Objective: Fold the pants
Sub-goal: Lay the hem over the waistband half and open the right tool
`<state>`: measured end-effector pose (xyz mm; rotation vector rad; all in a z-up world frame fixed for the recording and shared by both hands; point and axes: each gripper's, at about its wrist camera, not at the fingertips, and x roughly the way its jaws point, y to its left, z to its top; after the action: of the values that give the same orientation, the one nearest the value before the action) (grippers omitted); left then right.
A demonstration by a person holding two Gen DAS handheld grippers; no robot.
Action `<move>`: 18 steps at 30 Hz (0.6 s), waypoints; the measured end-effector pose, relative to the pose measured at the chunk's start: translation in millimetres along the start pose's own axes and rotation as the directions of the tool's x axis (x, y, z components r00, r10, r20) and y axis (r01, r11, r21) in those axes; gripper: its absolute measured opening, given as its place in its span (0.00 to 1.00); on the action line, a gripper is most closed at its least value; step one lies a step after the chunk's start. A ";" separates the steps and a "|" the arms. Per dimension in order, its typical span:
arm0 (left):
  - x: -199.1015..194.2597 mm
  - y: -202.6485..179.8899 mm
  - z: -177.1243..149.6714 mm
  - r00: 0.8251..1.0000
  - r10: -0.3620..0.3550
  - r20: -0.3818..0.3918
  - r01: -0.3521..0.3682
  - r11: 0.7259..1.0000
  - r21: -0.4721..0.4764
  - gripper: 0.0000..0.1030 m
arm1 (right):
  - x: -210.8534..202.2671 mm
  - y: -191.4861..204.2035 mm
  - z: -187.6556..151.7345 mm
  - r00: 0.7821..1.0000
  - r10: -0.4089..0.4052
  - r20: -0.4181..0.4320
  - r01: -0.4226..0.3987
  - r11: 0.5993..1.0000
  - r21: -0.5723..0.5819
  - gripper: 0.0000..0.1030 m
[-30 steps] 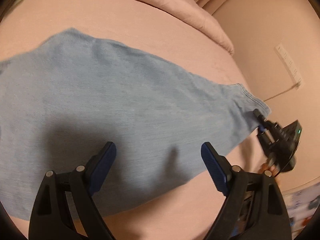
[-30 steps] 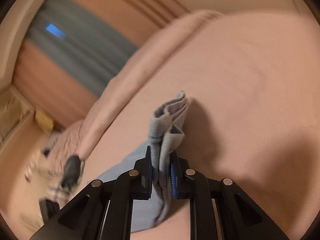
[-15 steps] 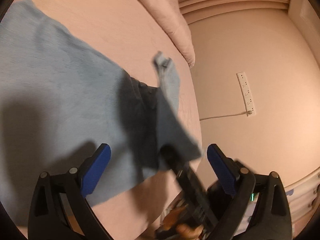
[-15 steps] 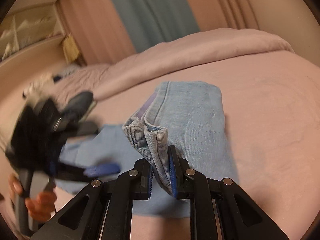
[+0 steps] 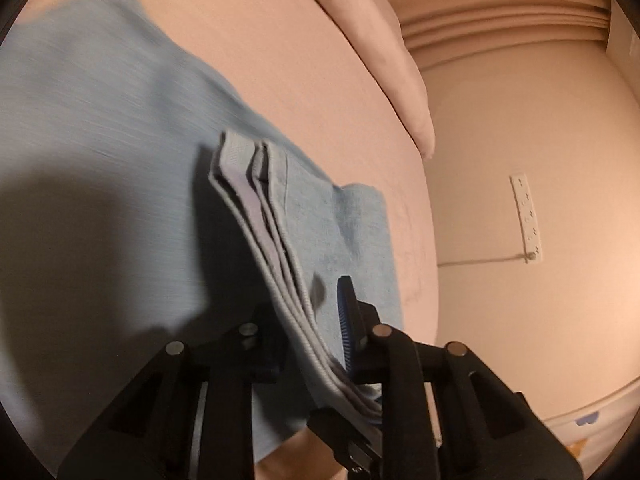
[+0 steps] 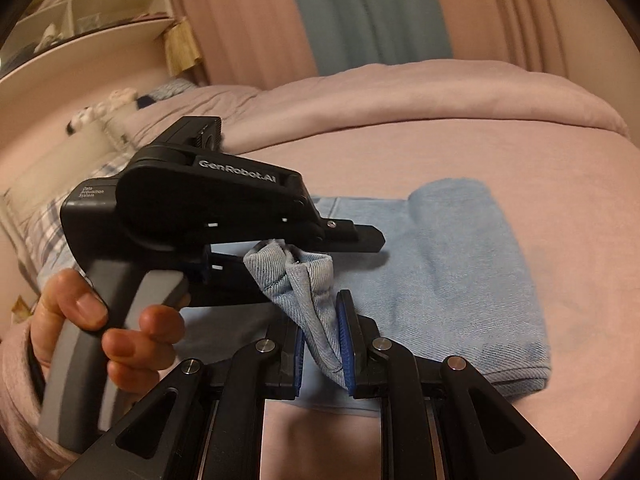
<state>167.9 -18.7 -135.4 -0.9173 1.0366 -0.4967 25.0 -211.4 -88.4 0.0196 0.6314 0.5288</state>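
Note:
Light blue denim pants (image 5: pixel 100 140) lie on a pink bed, and one leg end is folded back over the rest (image 6: pixel 460 264). My left gripper (image 5: pixel 308 312) is shut on the stacked hem edges, which run up and away from its jaws. My right gripper (image 6: pixel 320 320) is shut on the same bunched hem, a finger's width from the left one. In the right wrist view the left tool's black housing (image 6: pixel 200 208) comes in from the left, gripped by a person's hand (image 6: pixel 120 320).
The pink sheet (image 6: pixel 440 140) spreads around the pants, with a rolled duvet (image 6: pixel 440 88) at the far side. A wall with a socket strip (image 5: pixel 528 220) is to the right of the bed. A shelf (image 6: pixel 80 8) and curtains (image 6: pixel 360 12) stand beyond it.
The right gripper carried the hem across the spread pants toward the left gripper, folding the leg over. The left gripper went from wide open to shut on that hem.

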 end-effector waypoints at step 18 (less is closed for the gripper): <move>-75.3 47.0 -1.5 0.931 0.283 0.230 -0.307 0.949 0.075 0.23 | 42.2 49.9 -9.6 0.969 0.174 -0.173 -0.186 0.981 -0.059 0.55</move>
<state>129.8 61.4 -136.5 -0.6846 0.9181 -0.1931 25.0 -149.3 -110.9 -0.0389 0.7782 0.7352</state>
